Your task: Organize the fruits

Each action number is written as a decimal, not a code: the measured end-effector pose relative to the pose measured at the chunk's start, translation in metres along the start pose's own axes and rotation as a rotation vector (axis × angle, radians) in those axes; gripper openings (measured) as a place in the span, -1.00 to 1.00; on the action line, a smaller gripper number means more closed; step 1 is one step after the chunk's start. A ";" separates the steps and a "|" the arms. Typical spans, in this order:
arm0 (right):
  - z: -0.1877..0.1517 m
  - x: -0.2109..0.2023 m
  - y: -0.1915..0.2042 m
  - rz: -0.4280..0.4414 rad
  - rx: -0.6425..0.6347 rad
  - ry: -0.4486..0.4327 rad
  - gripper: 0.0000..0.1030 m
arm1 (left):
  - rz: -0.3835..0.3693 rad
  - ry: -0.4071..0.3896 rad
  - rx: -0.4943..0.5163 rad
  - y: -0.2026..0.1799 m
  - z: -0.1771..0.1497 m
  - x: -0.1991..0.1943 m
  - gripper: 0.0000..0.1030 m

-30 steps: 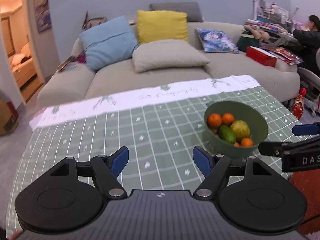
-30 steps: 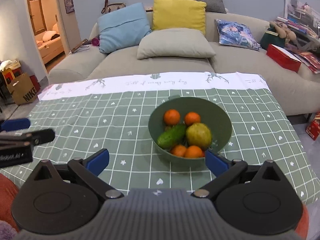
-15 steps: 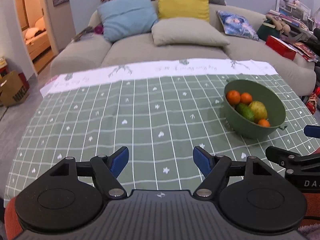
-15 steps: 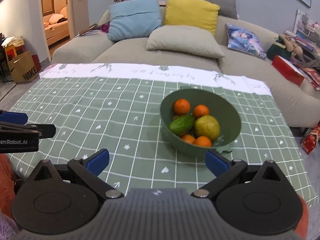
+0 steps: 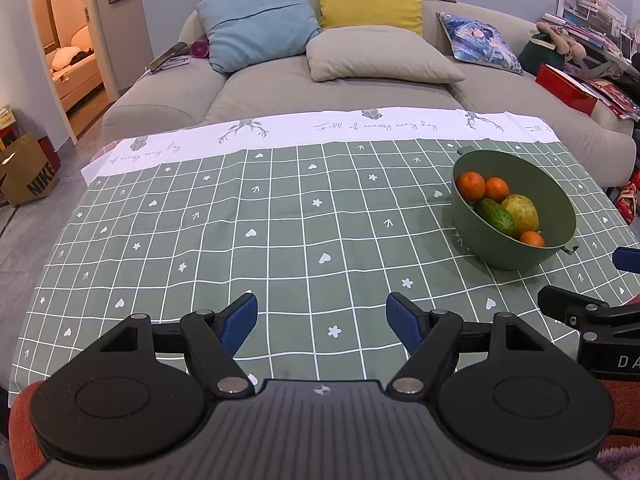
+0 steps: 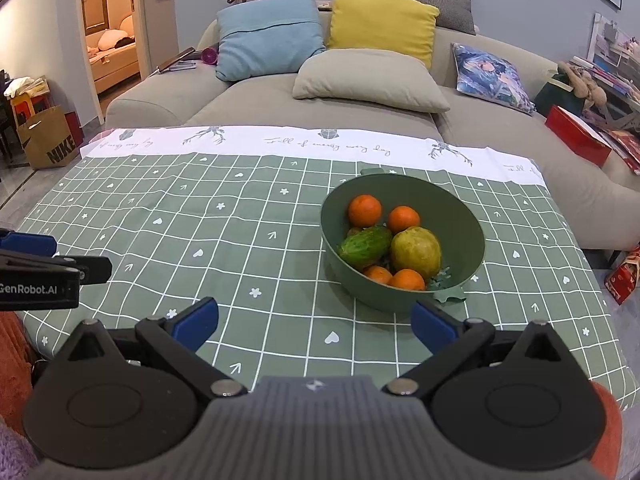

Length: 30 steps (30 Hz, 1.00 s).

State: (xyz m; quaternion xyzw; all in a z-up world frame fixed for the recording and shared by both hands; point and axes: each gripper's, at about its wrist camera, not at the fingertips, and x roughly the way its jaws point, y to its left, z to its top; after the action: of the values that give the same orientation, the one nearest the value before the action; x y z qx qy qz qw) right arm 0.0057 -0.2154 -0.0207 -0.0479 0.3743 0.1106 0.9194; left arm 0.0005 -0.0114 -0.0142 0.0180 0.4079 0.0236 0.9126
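A green bowl [image 5: 560, 200] [image 6: 452, 200] stands on the right half of the table. It holds several oranges [image 6: 364, 210], a green cucumber [image 6: 366, 244] [image 5: 494, 215] and a yellow-green fruit [image 6: 416, 247] [image 5: 520, 212]. My left gripper [image 5: 322, 320] is open and empty above the near middle of the table, well left of the bowl. My right gripper [image 6: 314, 322] is open and empty just in front of the bowl. Each gripper shows at the edge of the other's view.
A green checked tablecloth [image 5: 280, 220] with a white far band covers the table. A grey sofa [image 6: 260, 96] with several cushions stands behind it. A Nike paper bag [image 6: 50, 140] sits on the floor at left. Red boxes and clutter lie at right.
Both grippers have risen and tilted, so more of the table shows. The bowl and fruits have not moved. Both grippers stay open.
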 end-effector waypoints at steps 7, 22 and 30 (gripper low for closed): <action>-0.001 -0.002 0.002 0.005 -0.018 -0.006 0.91 | 0.001 0.000 0.007 -0.001 0.000 0.000 0.67; 0.000 -0.002 0.003 0.011 -0.024 -0.007 0.91 | 0.002 0.004 0.001 0.000 0.000 0.000 0.67; 0.000 -0.002 0.004 0.013 -0.024 -0.005 0.91 | 0.003 0.006 0.001 0.000 0.000 0.000 0.67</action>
State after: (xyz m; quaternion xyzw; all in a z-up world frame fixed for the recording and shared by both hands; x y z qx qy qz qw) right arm 0.0031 -0.2124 -0.0196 -0.0560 0.3710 0.1209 0.9190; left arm 0.0005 -0.0113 -0.0144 0.0191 0.4106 0.0247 0.9113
